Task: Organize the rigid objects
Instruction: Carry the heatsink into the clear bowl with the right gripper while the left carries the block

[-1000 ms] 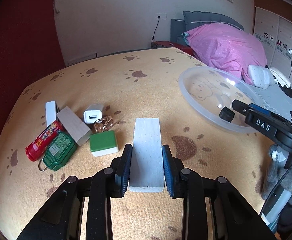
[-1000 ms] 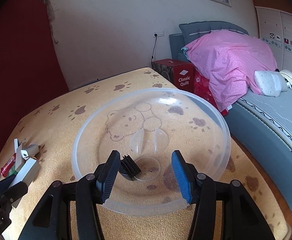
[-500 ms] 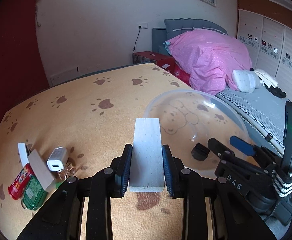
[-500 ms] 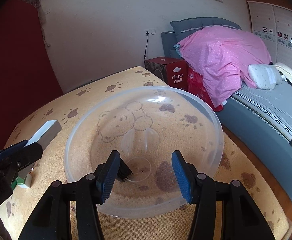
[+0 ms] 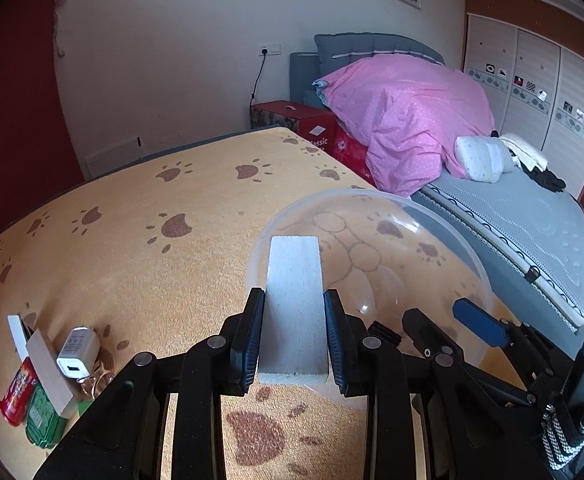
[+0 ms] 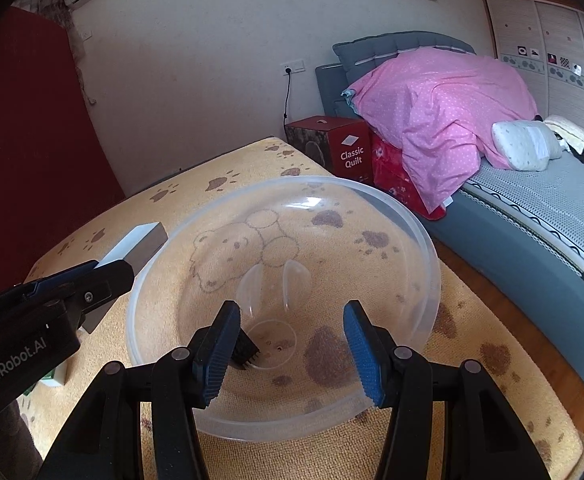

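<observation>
Clamping a pale grey rectangular block [image 5: 294, 304] lengthwise between its pads, the left gripper [image 5: 294, 336] hangs at the near-left rim of the clear plastic bowl [image 6: 423, 240]; bowl's hollow lies ahead and right of the fingers. Beside it, the right gripper [image 6: 292, 354] stands half-open and empty above a small black ribbed piece [image 6: 246, 350].

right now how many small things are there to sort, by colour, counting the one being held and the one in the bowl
white or pale: 4 (held block, charger, two slabs)
green: 2 (case, tile)
red: 1 (tube)
black: 1 (piece in bowl)
total: 8
</observation>
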`<state>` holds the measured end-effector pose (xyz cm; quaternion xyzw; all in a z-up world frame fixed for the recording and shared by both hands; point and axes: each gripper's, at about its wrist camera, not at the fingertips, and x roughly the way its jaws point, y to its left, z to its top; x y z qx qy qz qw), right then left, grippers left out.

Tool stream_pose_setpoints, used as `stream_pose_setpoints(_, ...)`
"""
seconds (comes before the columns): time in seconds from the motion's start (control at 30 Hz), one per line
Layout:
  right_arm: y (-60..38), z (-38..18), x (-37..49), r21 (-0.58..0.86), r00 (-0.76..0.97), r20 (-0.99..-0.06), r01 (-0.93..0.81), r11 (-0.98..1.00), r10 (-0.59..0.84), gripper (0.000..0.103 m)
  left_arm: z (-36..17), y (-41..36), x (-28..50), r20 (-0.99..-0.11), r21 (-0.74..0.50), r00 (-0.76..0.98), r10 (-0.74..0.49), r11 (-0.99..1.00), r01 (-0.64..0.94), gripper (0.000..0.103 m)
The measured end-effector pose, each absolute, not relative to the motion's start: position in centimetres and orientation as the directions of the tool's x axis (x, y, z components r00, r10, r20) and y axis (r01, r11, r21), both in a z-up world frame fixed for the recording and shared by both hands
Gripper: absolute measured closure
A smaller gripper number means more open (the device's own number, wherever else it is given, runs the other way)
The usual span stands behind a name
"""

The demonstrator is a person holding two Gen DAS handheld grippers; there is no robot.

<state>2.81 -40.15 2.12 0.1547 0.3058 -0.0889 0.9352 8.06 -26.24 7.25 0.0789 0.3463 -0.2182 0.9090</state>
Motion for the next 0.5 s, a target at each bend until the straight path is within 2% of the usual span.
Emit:
stream_pose_setpoints(0.4, -40.2, 2.1, 2.8, 0.241, 0.797, -0.599, 0.265, 0.934, -0.072, 0.046, 6.7, -27.4, 9.0, -0.679, -0.019, 0.645, -0.349, 0.887, 0.460, 0.073)
stream_pose_setpoints(0.47, -40.3, 2.1, 2.8, 0.241, 0.797, -0.599, 0.266, 0.933, -0.072, 0.045, 6.7, -27.5, 9.1, -0.679, -0.025, 0.644, -0.352, 0.888, 0.459, 0.071)
stream_pose_setpoints(0.5, -40.3, 2.1, 2.8, 0.242, 0.797, -0.600, 0.266, 0.933, -0.072, 0.045, 6.6, -27.4, 9.2, -0.681, -0.030, 0.641, -0.354, 0.888, 0.458, 0.065)
